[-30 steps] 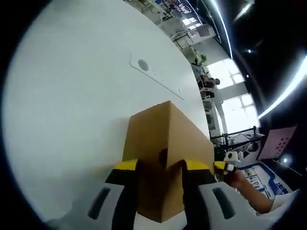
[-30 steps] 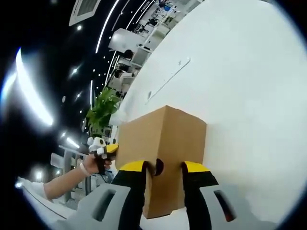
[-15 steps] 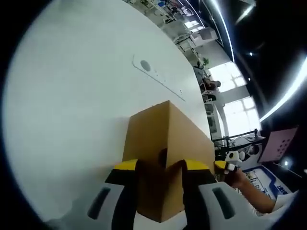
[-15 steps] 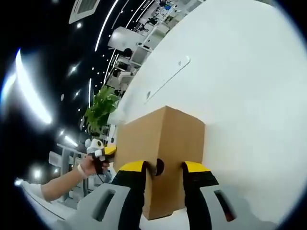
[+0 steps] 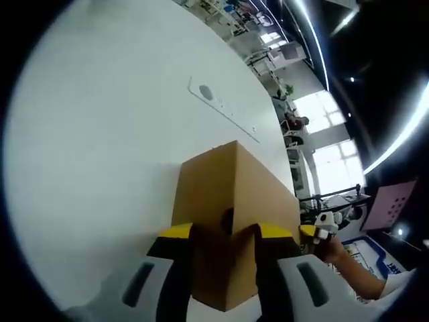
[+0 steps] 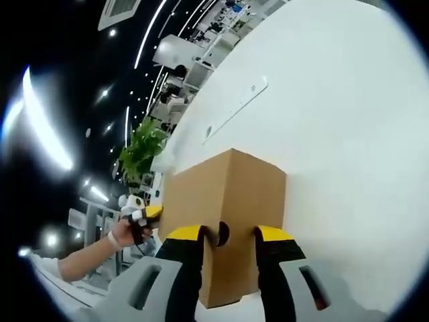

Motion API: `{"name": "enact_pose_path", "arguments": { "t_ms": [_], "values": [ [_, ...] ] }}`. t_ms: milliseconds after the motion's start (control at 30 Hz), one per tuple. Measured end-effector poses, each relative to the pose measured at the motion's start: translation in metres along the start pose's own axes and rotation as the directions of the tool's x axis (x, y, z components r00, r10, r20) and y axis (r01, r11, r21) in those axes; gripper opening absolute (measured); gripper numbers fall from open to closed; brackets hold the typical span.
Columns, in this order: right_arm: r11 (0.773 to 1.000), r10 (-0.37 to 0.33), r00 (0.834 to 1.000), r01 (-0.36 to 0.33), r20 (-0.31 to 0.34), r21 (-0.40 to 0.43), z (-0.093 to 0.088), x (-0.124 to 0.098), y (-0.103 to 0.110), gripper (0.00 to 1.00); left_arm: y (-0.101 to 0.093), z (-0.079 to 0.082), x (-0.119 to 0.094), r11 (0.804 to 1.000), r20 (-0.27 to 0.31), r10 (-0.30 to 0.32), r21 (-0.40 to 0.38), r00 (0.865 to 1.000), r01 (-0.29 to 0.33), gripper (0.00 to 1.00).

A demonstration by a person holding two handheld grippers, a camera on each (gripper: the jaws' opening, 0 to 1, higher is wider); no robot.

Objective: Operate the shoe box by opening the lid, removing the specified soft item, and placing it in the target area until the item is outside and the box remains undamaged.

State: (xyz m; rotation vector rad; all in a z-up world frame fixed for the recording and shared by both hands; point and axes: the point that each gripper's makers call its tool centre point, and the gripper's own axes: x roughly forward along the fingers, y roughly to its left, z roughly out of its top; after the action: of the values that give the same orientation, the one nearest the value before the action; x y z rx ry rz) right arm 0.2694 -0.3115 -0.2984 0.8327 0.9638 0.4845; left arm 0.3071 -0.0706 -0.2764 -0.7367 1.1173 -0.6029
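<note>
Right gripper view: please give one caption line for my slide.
Right gripper straddles the brown cardboard shoe box on a white table.

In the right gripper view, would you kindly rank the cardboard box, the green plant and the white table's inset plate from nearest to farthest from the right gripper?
1. Cardboard box: between the right gripper's jaws.
2. Inset plate: beyond the box on the white table.
3. Green plant: off the table's edge, upper left.

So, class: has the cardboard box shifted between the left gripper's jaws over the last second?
No. The cardboard box keeps its place against the left gripper; only the background drifts slightly.
</note>
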Motion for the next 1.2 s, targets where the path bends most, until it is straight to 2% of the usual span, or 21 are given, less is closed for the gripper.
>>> {"name": "enact_pose_path", "arguments": {
  "t_ms": [200,400,867,1067,1200],
  "values": [
    [1.000,0.003,1.000,-0.003,0.017,-0.009,0.001,0.000,-0.001,0.29,-0.010,-0.011,-0.003,1.000,0.016,0.004,0.002,1.000,-0.004,0.34],
    [1.000,0.003,1.000,-0.002,0.016,-0.013,0.003,0.000,-0.001,0.29,-0.002,-0.007,-0.003,1.000,0.031,0.000,-0.008,1.000,0.000,0.34],
    [0.999,-0.009,1.000,0.010,0.021,-0.042,0.007,0.000,-0.003,0.30,0.001,-0.009,-0.004,1.000,0.042,-0.002,-0.022,0.999,0.003,0.34],
    [0.999,-0.011,0.999,0.012,0.035,-0.047,0.010,0.001,-0.003,0.30,0.010,-0.005,-0.003,1.000,0.046,-0.006,-0.028,0.999,0.008,0.34],
    [0.999,-0.012,0.999,0.014,0.030,-0.050,0.011,0.000,-0.003,0.30,0.006,-0.010,-0.004,1.000,0.051,-0.008,-0.030,0.999,0.010,0.34]
  ]
}}
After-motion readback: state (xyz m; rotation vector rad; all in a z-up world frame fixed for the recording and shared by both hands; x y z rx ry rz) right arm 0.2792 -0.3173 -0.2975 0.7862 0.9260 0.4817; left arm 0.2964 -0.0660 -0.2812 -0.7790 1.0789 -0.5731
